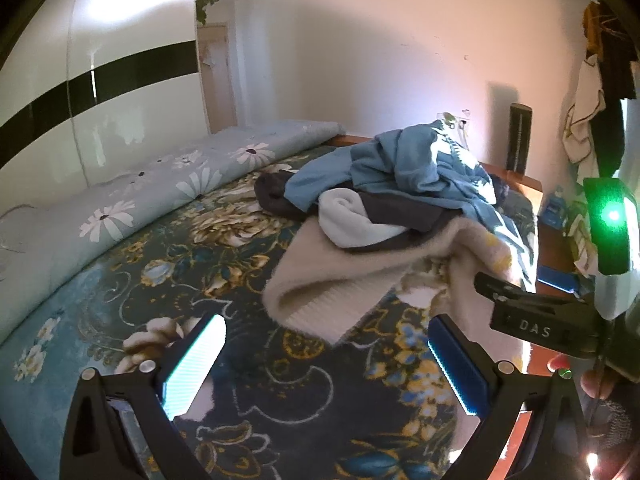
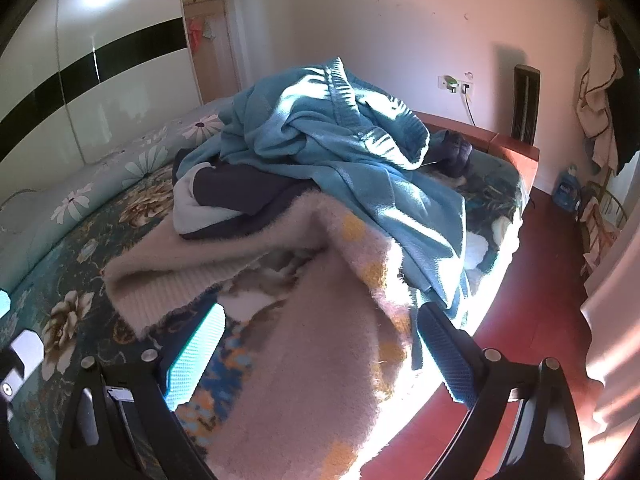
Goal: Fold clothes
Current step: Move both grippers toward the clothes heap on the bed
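The left hand-held gripper (image 1: 326, 364) hovers wide apart over the floral bed (image 1: 132, 276), holding nothing. The right hand-held gripper (image 2: 320, 354) also stands wide, with the fuzzy pink sweater (image 2: 316, 344) draped between its fingers, ungripped. The sweater trails from under a pile topped by a blue garment (image 2: 320, 140) on the bed.

A messy pile of clothes sits on the bed. On top is a big blue top (image 2: 320, 136), all crumpled, with ribbed edges. Under it, at 9 o'clock, peeks a dark piece (image 2: 240, 192) with a white piece (image 2: 188, 204) tucked beside it. At the bottom, toward 6 o'clock, a fluffy pink sweater (image 2: 320, 340) (it has yellow spots) spreads out and hangs over the bed edge, its ribbed hem (image 2: 160, 300) at 8 o'clock.
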A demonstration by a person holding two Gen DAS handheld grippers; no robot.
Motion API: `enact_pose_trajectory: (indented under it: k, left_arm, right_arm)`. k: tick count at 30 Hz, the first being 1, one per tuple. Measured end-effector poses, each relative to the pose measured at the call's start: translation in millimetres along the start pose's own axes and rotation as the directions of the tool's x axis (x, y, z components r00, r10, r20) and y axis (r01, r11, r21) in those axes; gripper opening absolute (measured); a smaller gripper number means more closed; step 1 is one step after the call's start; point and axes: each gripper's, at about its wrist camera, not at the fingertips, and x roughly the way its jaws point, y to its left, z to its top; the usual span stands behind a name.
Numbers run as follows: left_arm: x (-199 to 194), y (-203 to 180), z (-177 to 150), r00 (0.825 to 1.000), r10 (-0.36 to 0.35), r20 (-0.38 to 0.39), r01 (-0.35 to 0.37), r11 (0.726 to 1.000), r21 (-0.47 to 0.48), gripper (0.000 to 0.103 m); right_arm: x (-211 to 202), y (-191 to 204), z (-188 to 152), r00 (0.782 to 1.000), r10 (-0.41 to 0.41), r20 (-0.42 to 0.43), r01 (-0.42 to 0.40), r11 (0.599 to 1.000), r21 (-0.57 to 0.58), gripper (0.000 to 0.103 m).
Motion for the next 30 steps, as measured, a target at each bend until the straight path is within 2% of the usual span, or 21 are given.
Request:
enact_pose_trajectory:
  k: [7, 14, 17, 20, 27, 30]
  left_arm:
    - [-7, 2, 0, 0.998, -0.017, 0.058, 0.018, 1.000, -0.006, 0.103]
    - [-13, 0, 1, 0.991, 0.056, 0.125, -0.056, 0.998, 0.001, 0.103]
    - [-15, 2, 0, 0.990, 0.044, 0.132, -0.041, 0.999, -0.021, 0.103]
    - [-14, 1, -2, 0.990, 0.059, 0.127, -0.058, 0.998, -0.011, 0.103]
    - [-13, 7, -8, 0.992, 0.036, 0.118, -0.035, 0.999, -0.010, 0.103]
    - [-9, 8, -11, 0.995, 0.038, 0.091, -0.037, 0.999, -0.012, 0.103]
  right_arm:
    - [-11, -1, 4, 0.996, 0.049, 0.068, -0.052, 0.997, 0.053, 0.098]
    - [-8, -11, 8, 0.987, 0.140, 0.075, -0.149, 0.980, 0.132, 0.098]
    - [-12, -9, 7, 0.987, 0.132, 0.096, -0.142, 0.984, 0.109, 0.098]
    - [-13, -7, 7, 0.985, 0.134, 0.108, -0.143, 0.986, 0.086, 0.098]
    - [-3, -5, 5, 0.987, 0.141, 0.080, -0.146, 0.987, 0.064, 0.098]
    - [-3, -3, 4, 0.987, 0.144, 0.077, -0.149, 0.987, 0.054, 0.098]
